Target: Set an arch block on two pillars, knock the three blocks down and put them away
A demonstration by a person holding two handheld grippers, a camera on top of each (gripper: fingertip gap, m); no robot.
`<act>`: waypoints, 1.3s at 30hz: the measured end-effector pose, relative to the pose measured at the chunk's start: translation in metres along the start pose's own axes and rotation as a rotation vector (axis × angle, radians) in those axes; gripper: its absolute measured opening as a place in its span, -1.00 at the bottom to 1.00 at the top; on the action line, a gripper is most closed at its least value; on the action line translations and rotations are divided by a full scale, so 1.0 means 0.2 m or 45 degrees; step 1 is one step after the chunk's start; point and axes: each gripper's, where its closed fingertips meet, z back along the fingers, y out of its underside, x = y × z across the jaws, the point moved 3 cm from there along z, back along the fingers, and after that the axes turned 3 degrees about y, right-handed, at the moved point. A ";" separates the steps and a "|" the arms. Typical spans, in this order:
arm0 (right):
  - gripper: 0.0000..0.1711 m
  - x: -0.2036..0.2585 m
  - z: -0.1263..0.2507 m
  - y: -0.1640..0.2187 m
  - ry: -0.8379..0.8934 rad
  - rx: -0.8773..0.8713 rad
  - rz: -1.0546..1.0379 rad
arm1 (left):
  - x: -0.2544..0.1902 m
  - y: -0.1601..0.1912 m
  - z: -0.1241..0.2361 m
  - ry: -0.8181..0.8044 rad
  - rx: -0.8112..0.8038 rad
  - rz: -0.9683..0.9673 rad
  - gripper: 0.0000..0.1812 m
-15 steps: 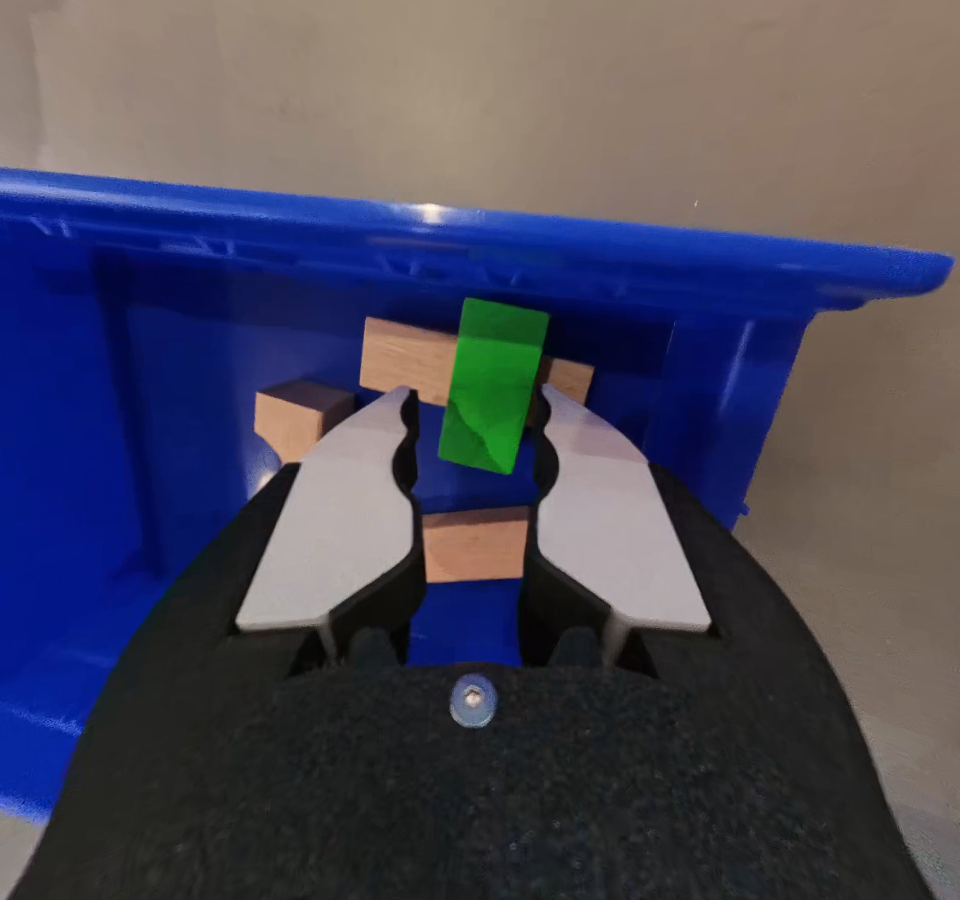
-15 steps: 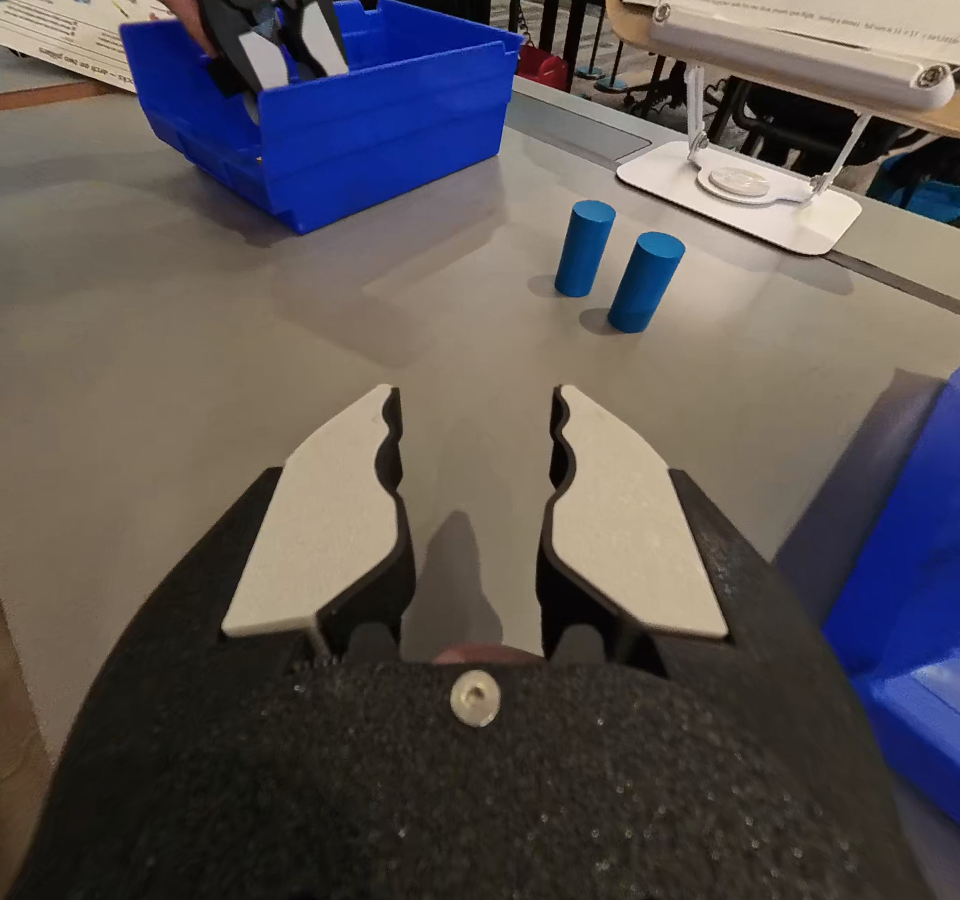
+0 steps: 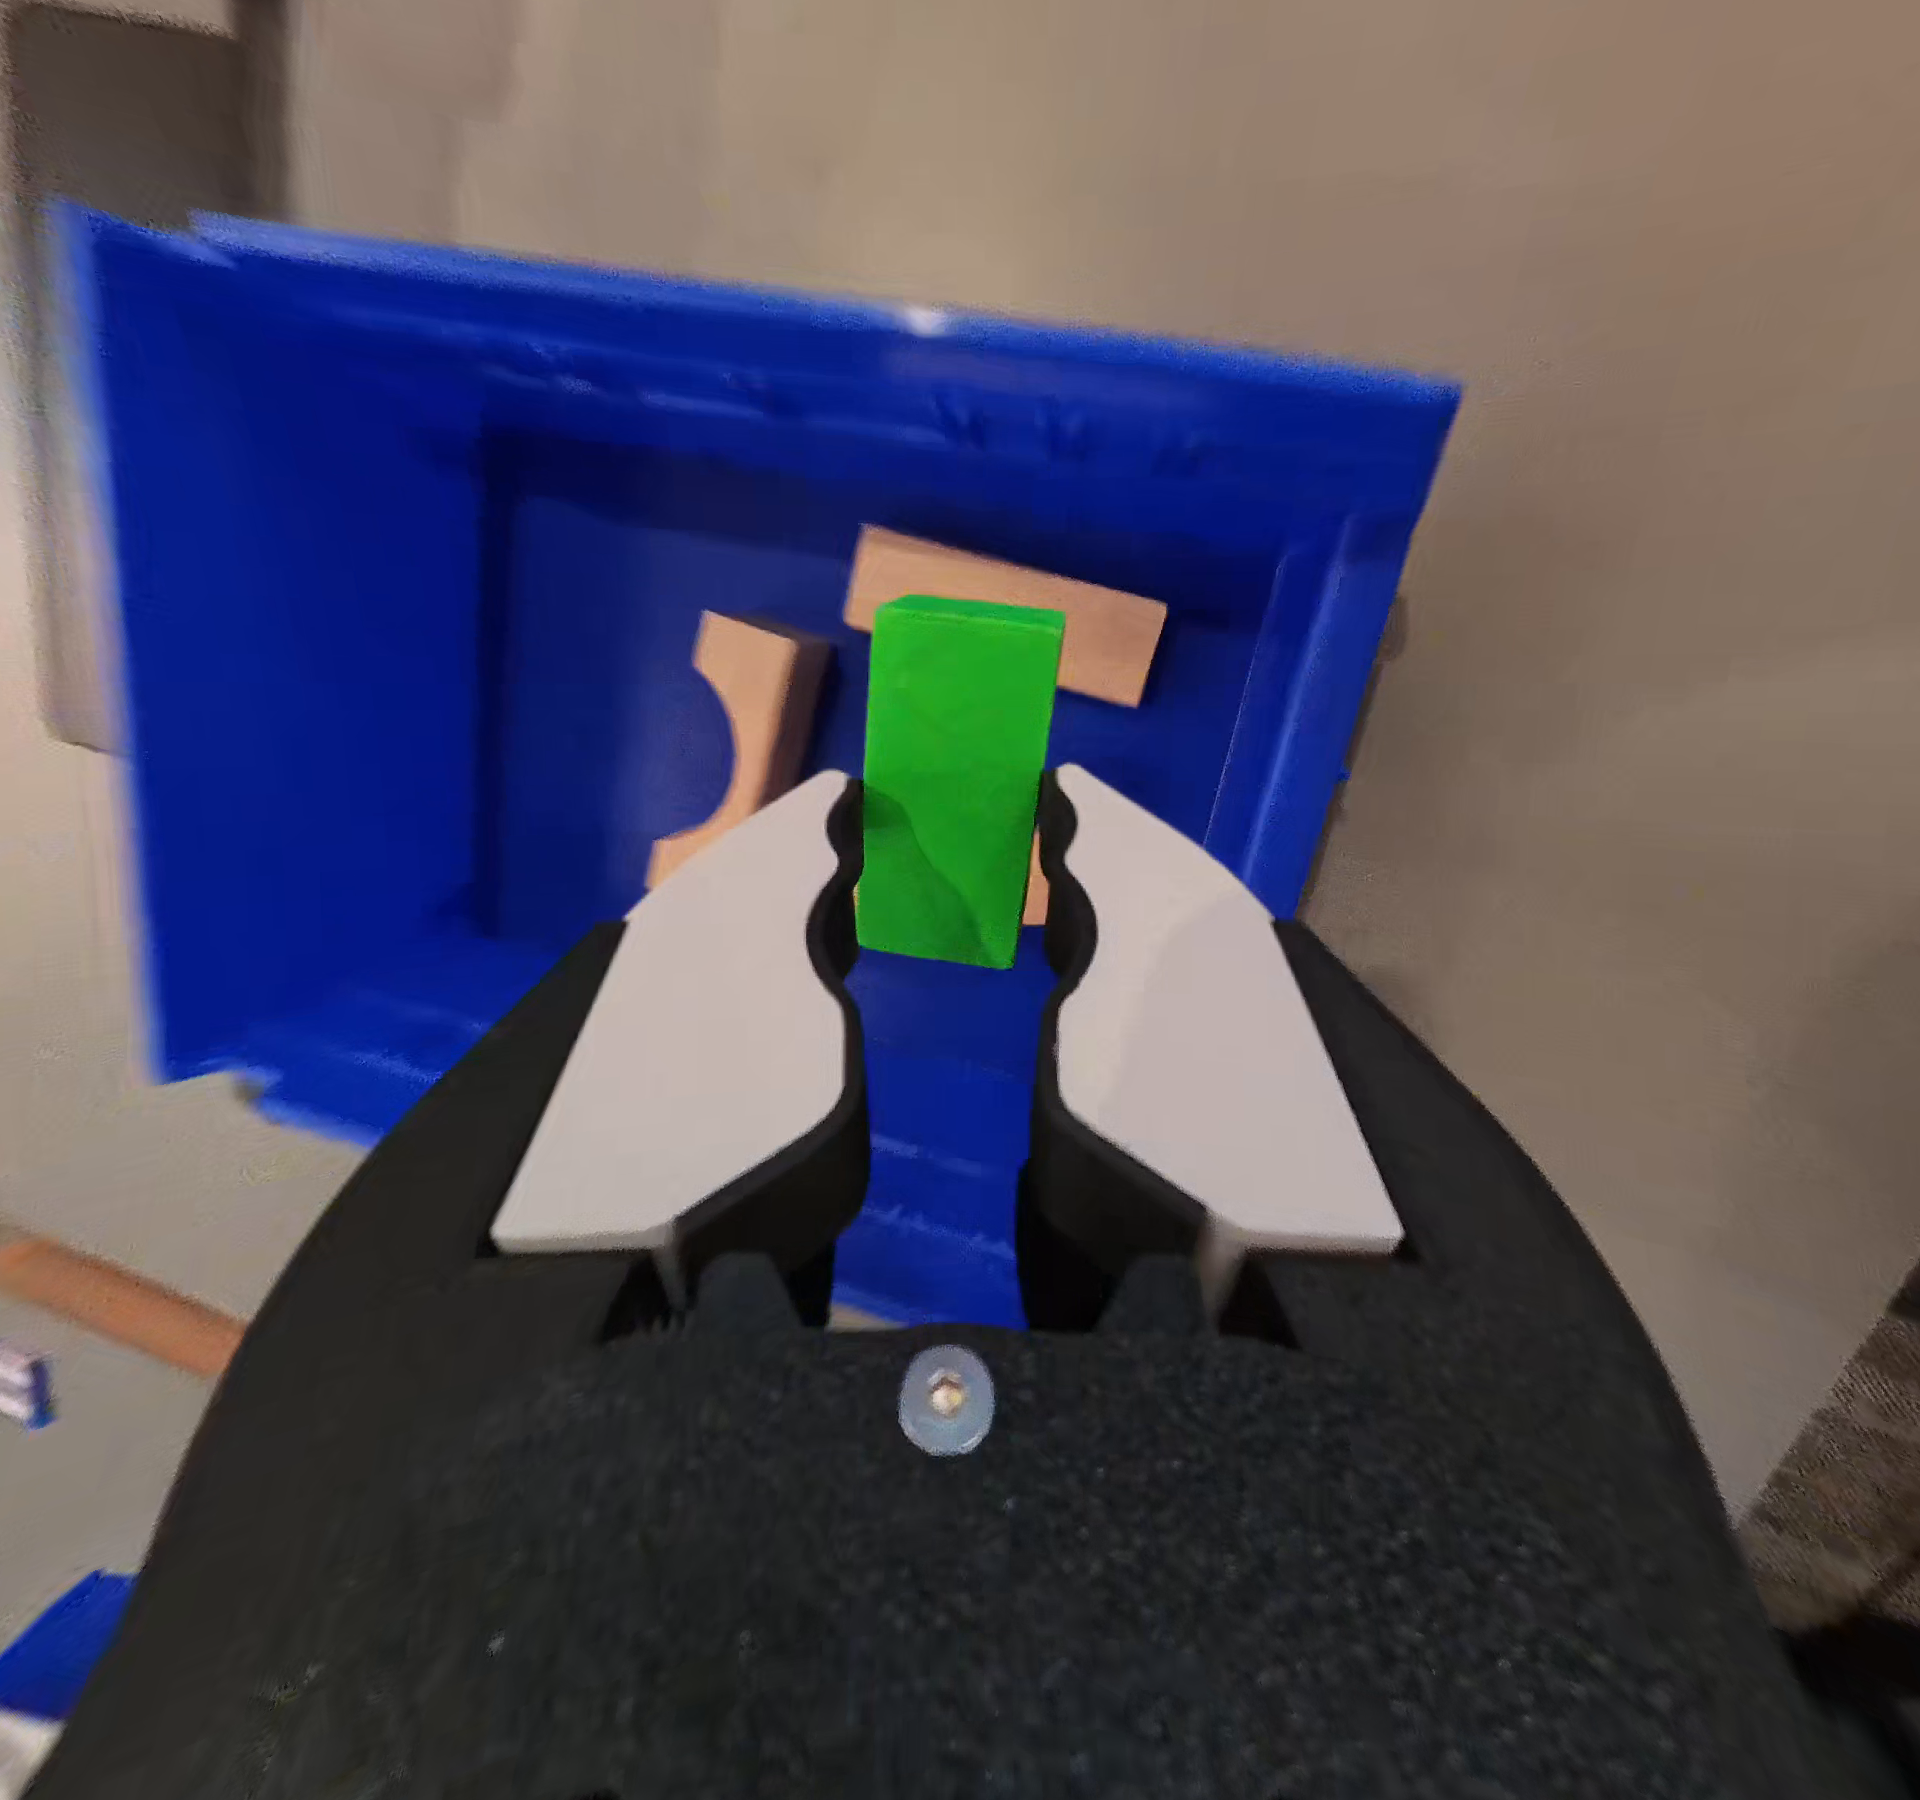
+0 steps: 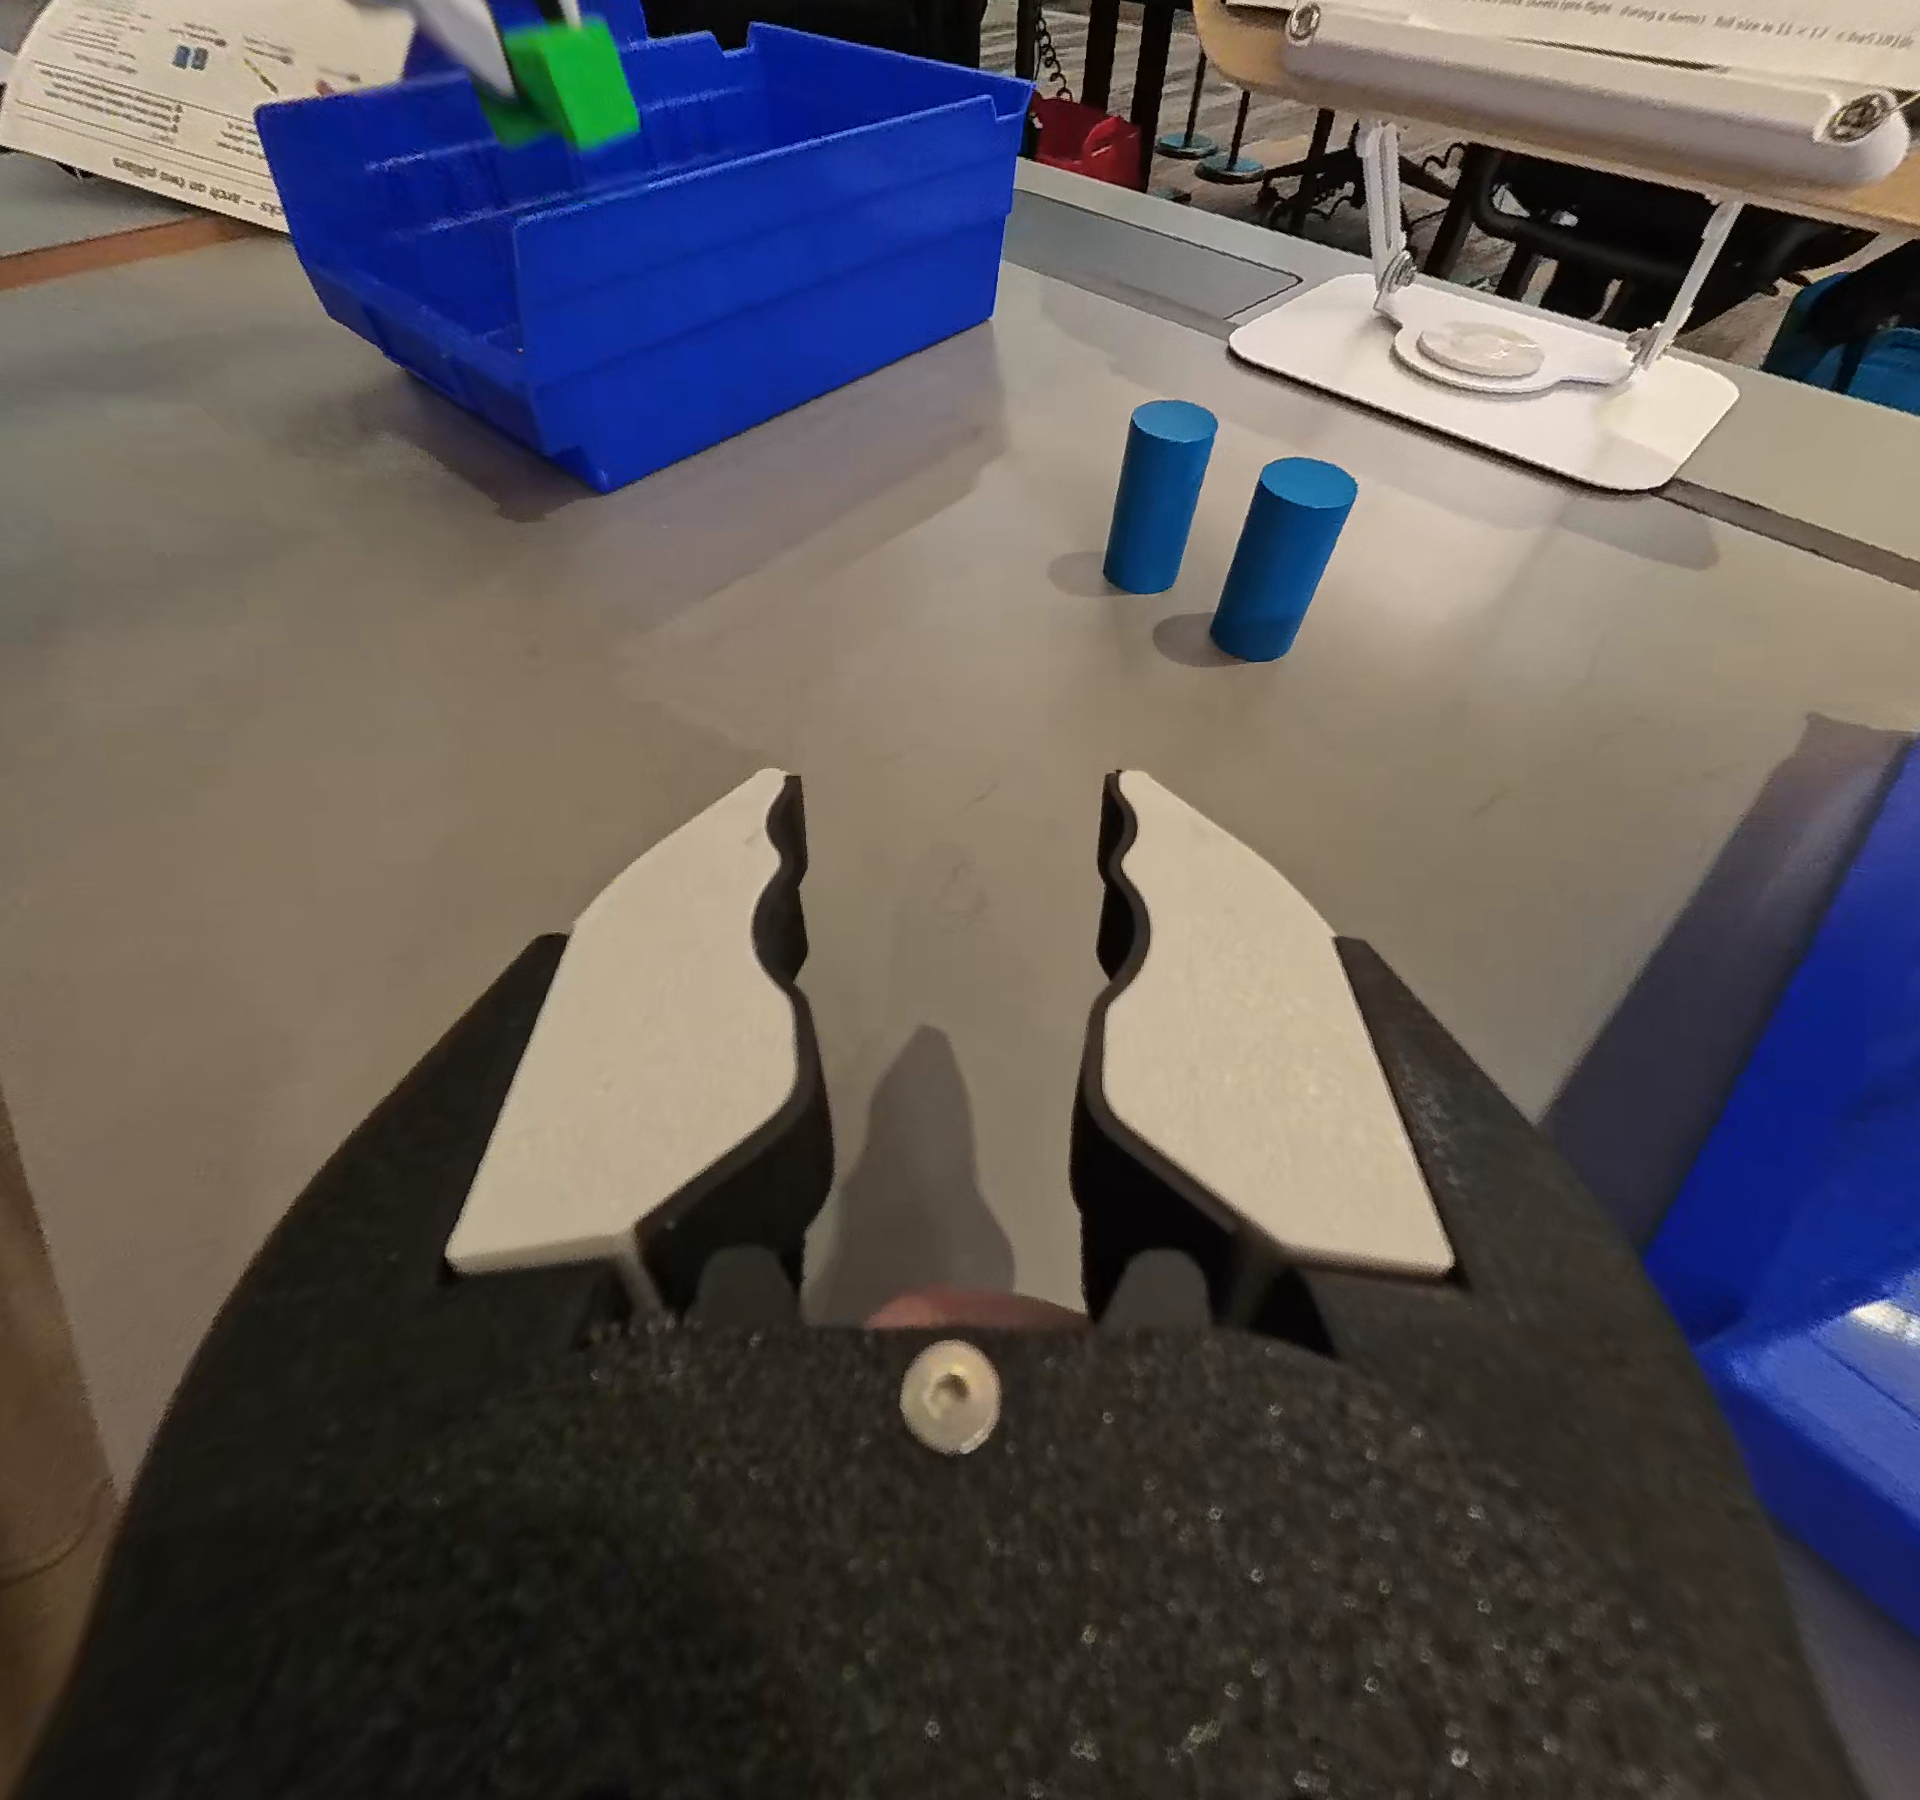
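1. Over the blue bin (image 4: 665,316) near the table's (image 4: 520,711) far left corner, the left claw (image 3: 951,815) was clamped on a green block (image 3: 951,784), its jaws pressed against the block's two long sides.
2. That green block stuck out forward past the fingertips, long axis running along the claw's own line, and it hung clear above the bin rather than resting inside.
3. Down in the bin lay wooden pieces: an arch block (image 3: 753,732) with its curved cut-out showing, and a plain wooden block (image 3: 1101,644) close behind it.
4. Farther right on the table, two blue pillars (image 4: 1221,529) stood upright, close together but apart, nothing across their tops.
5. Nearer the table's front edge, the right claw (image 4: 951,815) hung empty, jaws spread apart, pointing roughly toward the pillars.
6. My guess was that building was only starting. The pillars lay well to the right of the left claw, so the carried block had the table's middle to cross; the empty right claw sat much nearer them.
7. Whether the green block was itself arch-shaped, I couldn't tell.
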 end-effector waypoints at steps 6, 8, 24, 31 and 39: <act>-0.37 -0.01 -0.01 -0.02 -0.019 -0.024 -0.031 | 0.00 -0.57 0.15 -0.037 -0.152 -0.223 -0.65; -0.37 -0.02 -0.01 -0.02 -0.011 -0.023 -0.016 | -0.01 -0.75 0.05 -0.021 -0.121 -0.306 -0.65; -0.38 -0.06 0.04 0.06 0.034 0.017 0.005 | 0.00 -1.32 -0.72 0.217 0.075 -0.408 -0.65; -0.37 -0.05 0.02 0.07 0.019 0.044 0.035 | 0.00 -1.31 -0.76 0.210 0.119 -0.359 -0.65; -0.37 -0.02 0.00 0.08 0.007 0.067 0.071 | 0.00 -1.31 -0.78 0.181 0.136 -0.304 -0.64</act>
